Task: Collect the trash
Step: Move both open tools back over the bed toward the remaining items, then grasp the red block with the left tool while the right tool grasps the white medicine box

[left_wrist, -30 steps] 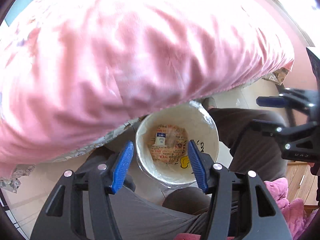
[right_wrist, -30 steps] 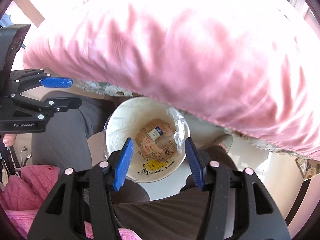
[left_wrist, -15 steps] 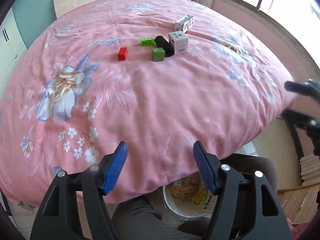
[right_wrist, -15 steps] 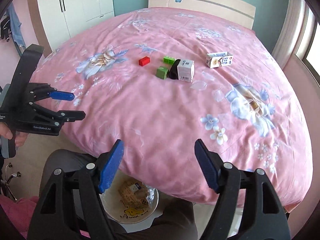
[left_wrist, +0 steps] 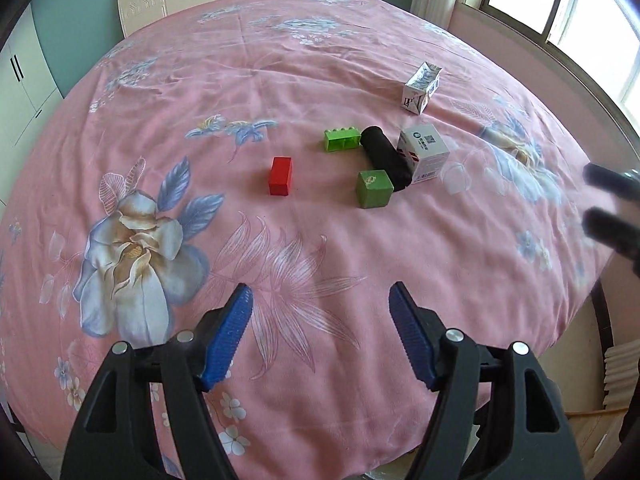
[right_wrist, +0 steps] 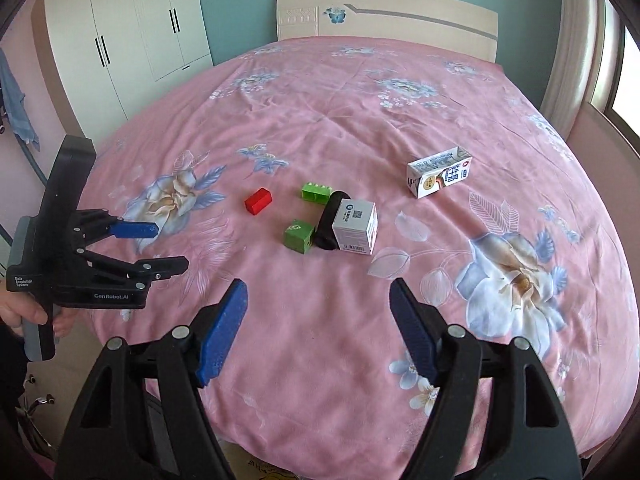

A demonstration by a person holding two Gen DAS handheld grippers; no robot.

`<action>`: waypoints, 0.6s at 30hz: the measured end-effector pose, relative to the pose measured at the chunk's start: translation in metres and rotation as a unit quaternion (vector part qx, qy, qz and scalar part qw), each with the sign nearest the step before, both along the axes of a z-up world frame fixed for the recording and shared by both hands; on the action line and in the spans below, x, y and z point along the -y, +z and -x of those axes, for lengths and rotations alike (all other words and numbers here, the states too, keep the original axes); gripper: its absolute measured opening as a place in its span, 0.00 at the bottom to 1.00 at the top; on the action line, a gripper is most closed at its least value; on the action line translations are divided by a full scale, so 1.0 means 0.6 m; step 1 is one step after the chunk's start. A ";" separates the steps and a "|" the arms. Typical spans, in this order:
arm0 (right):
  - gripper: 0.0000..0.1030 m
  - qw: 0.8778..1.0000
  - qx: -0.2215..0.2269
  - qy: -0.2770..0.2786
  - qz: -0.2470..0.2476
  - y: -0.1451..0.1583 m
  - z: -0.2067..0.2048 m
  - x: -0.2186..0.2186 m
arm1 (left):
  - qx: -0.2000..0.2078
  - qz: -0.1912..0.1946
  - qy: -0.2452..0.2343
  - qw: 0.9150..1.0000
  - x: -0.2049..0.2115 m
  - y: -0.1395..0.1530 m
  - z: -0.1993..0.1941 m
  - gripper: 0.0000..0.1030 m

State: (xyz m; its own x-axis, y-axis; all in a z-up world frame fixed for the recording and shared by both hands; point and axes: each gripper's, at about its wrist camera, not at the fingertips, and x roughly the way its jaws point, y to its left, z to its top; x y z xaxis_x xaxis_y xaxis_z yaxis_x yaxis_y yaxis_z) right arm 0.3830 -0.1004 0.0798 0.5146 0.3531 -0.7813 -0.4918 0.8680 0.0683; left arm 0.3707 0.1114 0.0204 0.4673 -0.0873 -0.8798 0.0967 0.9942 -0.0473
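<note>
On the pink flowered bed (left_wrist: pixel 280 92) (right_wrist: pixel 360 92) lie a milk carton (left_wrist: pixel 422 88) (right_wrist: pixel 439 171), a white box (left_wrist: pixel 424 153) (right_wrist: pixel 355 227), a black roll (left_wrist: pixel 386 157) (right_wrist: pixel 329 222), a green cube (left_wrist: pixel 374 189) (right_wrist: pixel 298 236), a green brick (left_wrist: pixel 341 139) (right_wrist: pixel 317 193) and a red block (left_wrist: pixel 281 176) (right_wrist: pixel 258 201). My left gripper (left_wrist: pixel 320 334) is open and empty over the bed's near edge; it also shows in the right wrist view (right_wrist: pixel 160 246). My right gripper (right_wrist: pixel 318 328) is open and empty, blurred at the right in the left wrist view (left_wrist: pixel 608 200).
A white wardrobe (right_wrist: pixel 132 32) stands at the left and a headboard (right_wrist: pixel 384 20) at the far end. Windows (left_wrist: pixel 560 8) line the right wall. A sliver of the bin's rim (right_wrist: pixel 260 474) shows below the bed edge.
Both grippers have risen from over the trash bin on the floor to above the bed. The bin has dropped out of view and the items on the bed have come into view.
</note>
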 end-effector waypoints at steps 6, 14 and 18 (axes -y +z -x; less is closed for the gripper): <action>0.71 1.000 -0.025 -0.013 0.010 -0.053 -0.090 -0.035 | -0.020 0.012 0.010 1.000 -0.024 -0.038 -0.076 0.71; 0.71 0.998 -0.042 -0.038 0.030 -0.128 -0.190 -0.074 | -0.033 0.018 0.016 0.999 -0.036 -0.090 -0.170 0.71; 0.71 0.996 -0.042 -0.052 0.052 -0.160 -0.223 -0.086 | -0.035 0.015 0.017 0.999 -0.036 -0.115 -0.206 0.71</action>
